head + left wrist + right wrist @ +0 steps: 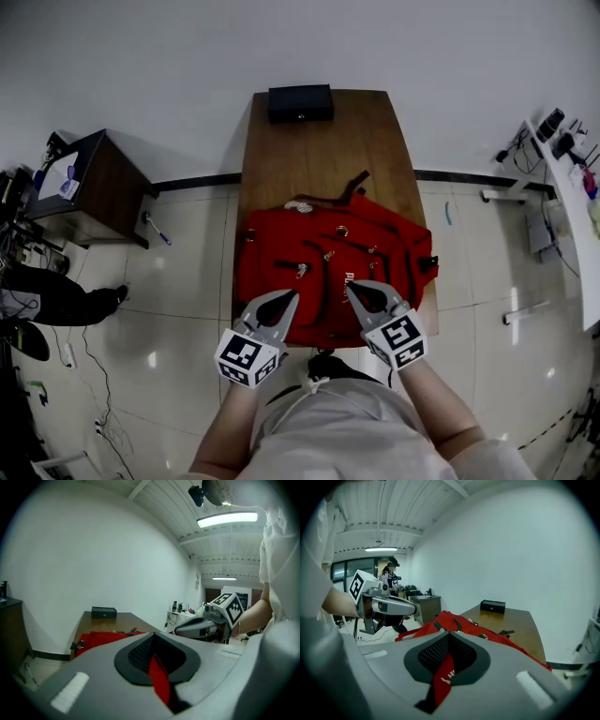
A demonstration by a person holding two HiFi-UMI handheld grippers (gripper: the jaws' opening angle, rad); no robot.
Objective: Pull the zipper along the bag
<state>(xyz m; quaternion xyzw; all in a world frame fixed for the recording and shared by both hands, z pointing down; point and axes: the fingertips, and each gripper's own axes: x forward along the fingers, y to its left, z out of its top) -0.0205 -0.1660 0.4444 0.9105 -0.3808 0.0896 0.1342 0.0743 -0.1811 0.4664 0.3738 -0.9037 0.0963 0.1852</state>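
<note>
A red backpack (328,253) lies flat on the wooden table (319,159), its near edge towards me. Metal zipper pulls (301,271) show on its front pockets. My left gripper (292,294) hovers over the bag's near left part, and my right gripper (350,287) over its near right part beside a white print. Both look shut with nothing held. In the left gripper view the jaws (152,639) meet, and only a red sliver of the backpack (101,638) shows behind them. The right gripper view (449,641) shows the same over the backpack (454,623).
A black box (300,103) stands at the table's far end by the white wall. A dark cabinet (89,183) stands on the tiled floor to the left, with a person's legs (56,300) near it. A white desk (572,187) with clutter runs along the right.
</note>
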